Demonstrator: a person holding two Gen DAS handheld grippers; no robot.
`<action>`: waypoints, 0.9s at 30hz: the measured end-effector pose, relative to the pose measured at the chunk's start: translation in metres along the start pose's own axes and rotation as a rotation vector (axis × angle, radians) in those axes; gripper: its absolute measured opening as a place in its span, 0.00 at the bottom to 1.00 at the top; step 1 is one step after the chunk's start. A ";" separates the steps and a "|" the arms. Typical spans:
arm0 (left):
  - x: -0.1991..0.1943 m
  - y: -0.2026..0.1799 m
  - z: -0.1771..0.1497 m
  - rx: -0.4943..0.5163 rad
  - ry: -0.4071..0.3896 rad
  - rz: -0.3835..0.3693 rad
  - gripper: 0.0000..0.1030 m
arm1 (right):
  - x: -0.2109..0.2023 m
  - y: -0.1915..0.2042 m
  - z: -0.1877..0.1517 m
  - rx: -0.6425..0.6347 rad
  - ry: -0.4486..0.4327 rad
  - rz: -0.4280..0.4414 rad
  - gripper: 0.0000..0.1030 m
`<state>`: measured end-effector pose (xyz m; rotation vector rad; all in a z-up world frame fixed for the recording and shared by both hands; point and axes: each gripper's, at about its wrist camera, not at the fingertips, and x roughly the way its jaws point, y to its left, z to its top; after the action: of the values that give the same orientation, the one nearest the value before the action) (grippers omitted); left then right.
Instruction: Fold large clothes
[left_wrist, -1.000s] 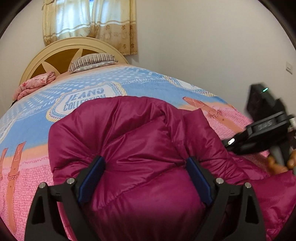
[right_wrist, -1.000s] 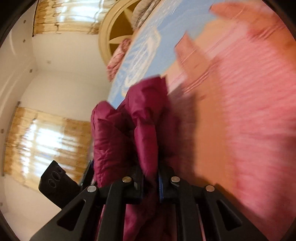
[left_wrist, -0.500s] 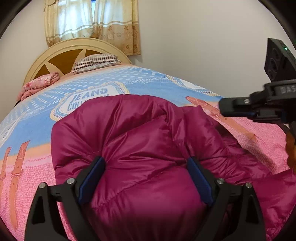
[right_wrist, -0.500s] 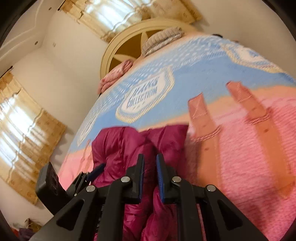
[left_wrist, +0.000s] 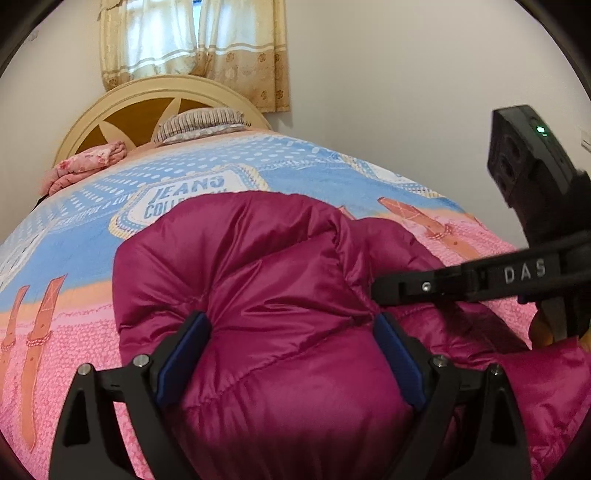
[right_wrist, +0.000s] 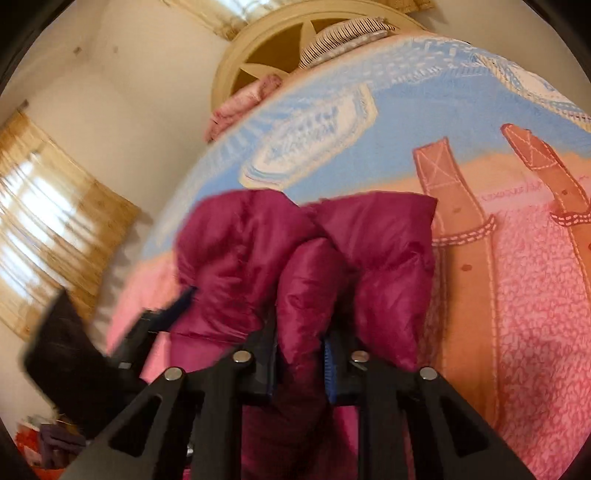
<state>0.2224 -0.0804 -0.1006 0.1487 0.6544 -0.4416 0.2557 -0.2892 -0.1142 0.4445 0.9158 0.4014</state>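
A magenta puffer jacket lies bunched on the bed, filling the lower middle of the left wrist view. My left gripper stands wide, its blue pads pressed against a thick bulge of the jacket between them. My right gripper is nearly shut on a padded fold of the same jacket. The right gripper's body also shows in the left wrist view, reaching in from the right over the jacket.
The bed cover is blue at the far end and pink near me. A cream headboard, a striped pillow and a folded pink cloth are at the head. Curtains hang behind. A wall stands right.
The right gripper has swung round and dropped toward the jacket, still holding its fold. The left gripper has held its place on the bulge.
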 end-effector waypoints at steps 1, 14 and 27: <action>0.000 0.000 0.001 0.001 0.004 0.002 0.91 | -0.002 0.002 0.000 -0.019 -0.010 -0.019 0.10; 0.021 -0.033 0.009 0.115 0.097 0.110 0.97 | -0.007 -0.042 -0.031 0.057 -0.084 -0.106 0.08; 0.045 -0.042 0.003 0.140 0.154 0.160 1.00 | -0.012 -0.061 -0.045 0.168 -0.088 -0.059 0.10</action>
<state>0.2369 -0.1347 -0.1263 0.3682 0.7568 -0.3237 0.2204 -0.3375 -0.1622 0.5832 0.8783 0.2502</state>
